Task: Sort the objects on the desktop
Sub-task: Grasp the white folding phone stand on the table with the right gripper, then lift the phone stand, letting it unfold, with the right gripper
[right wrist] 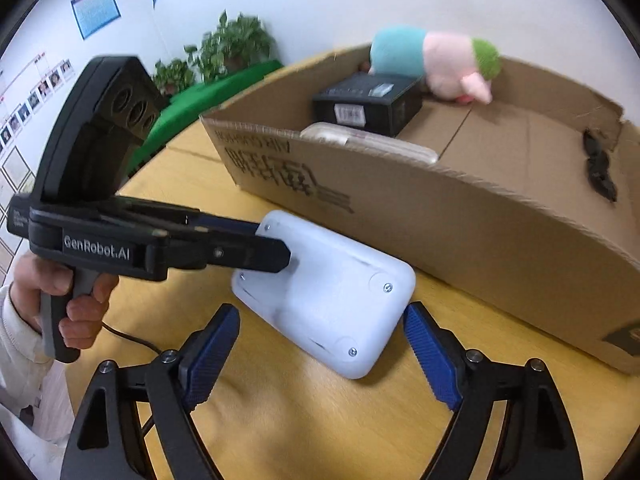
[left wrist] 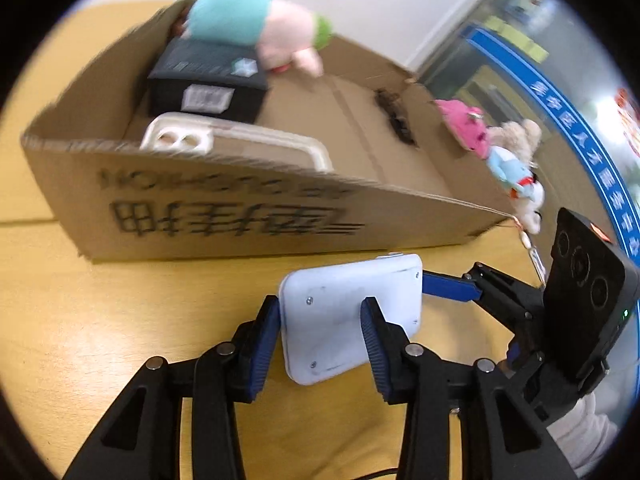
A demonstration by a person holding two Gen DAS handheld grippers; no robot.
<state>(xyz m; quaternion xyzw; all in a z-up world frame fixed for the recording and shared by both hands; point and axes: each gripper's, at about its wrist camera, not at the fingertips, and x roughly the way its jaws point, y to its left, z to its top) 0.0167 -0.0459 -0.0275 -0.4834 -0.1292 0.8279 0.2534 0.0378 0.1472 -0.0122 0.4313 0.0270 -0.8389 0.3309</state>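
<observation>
A smooth white plastic device (left wrist: 352, 312) with rounded corners is clamped between the ribbed blue pads of the left gripper (left wrist: 320, 334), on the wooden table (left wrist: 120, 312) just before the cardboard box (left wrist: 240, 200). The right gripper (right wrist: 320, 354) is held wide open around its near edge, at 6 o'clock, not touching it. Only in the left view are small plush keychains (left wrist: 508, 160) seen, at 2 o'clock on the box rim; only in the right view, potted plants (right wrist: 228, 48) at 11 o'clock.

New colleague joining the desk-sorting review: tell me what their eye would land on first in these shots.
First, the white device at centre, clamped in the left gripper above the yellow table, with the right gripper open around its near end. Behind it stands the cardboard box, where a pink plush pig in a teal shirt lies on a black box.
</observation>
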